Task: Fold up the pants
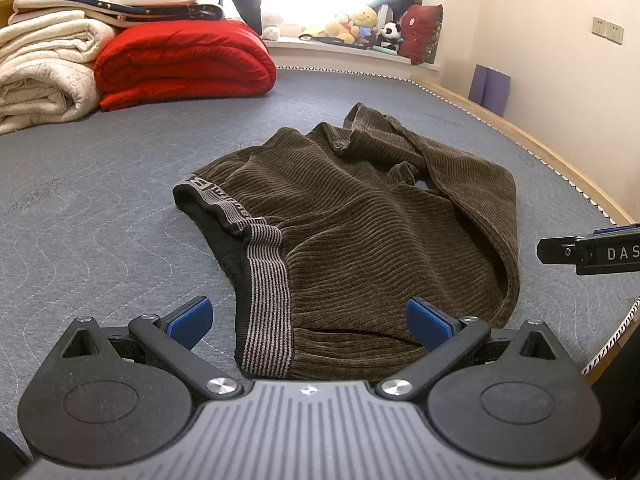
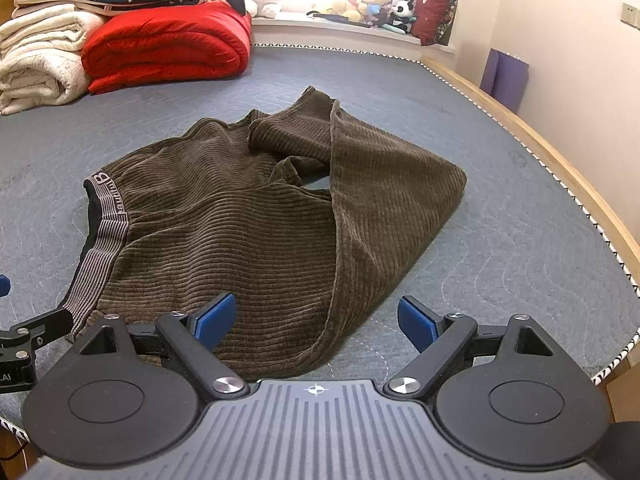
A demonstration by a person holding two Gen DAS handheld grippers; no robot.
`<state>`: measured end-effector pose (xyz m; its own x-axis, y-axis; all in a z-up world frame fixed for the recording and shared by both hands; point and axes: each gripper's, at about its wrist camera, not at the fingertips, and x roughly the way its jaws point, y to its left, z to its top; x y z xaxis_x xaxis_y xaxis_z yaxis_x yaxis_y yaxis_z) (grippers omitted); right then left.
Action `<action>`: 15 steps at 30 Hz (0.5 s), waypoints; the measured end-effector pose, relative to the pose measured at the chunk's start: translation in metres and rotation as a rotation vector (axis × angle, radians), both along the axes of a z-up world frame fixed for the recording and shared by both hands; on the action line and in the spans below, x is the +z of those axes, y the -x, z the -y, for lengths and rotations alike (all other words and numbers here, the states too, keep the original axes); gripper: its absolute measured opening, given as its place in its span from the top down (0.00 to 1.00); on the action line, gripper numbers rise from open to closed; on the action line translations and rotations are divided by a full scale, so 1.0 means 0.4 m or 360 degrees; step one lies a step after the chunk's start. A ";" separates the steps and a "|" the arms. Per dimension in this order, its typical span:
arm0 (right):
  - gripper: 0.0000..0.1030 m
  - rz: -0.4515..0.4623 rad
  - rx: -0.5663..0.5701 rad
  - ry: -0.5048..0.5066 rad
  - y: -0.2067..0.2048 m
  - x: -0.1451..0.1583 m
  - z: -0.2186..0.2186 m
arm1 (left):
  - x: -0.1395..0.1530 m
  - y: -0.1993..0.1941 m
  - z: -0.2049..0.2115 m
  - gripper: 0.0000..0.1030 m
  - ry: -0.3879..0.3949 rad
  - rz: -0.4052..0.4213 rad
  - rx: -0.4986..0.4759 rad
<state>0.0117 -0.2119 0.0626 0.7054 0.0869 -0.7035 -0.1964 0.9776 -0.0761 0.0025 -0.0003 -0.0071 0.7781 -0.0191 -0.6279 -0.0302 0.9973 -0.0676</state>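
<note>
Brown corduroy pants [image 1: 360, 216] lie crumpled on the grey quilted mattress [image 1: 100, 208], with a grey striped waistband [image 1: 268, 292] at the near left and the legs folded back over the body. My left gripper [image 1: 310, 322] is open, just above the waistband end at the near edge. The pants also show in the right wrist view [image 2: 260, 220]. My right gripper [image 2: 316, 324] is open over the near right edge of the pants, its left pad [image 2: 214, 320] above the fabric. Neither holds anything.
A red quilt [image 1: 184, 64] and cream blankets [image 1: 44, 72] are stacked at the far left. Plush toys [image 1: 360, 24] sit on the window sill. The wooden bed edge [image 1: 540, 148] runs along the right, with a wall behind it.
</note>
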 end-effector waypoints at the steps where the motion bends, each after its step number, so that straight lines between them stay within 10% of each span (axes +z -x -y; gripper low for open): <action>1: 0.14 -0.0001 -0.0001 0.0000 0.000 -0.001 0.001 | 0.000 -0.001 0.000 0.00 0.0001 -0.0001 0.0000; 11: 0.21 -0.0004 0.0007 0.0014 0.002 -0.002 0.003 | -0.001 0.005 0.000 0.00 -0.0011 0.0042 0.0013; 15: 0.50 -0.0026 0.0022 0.0021 0.001 -0.008 0.000 | 0.002 0.013 -0.014 0.04 -0.0009 0.0141 -0.0027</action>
<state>0.0113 -0.2117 0.0595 0.6925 0.0871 -0.7161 -0.2113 0.9736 -0.0859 -0.0025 0.0053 -0.0062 0.8302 -0.0292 -0.5567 -0.0076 0.9979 -0.0638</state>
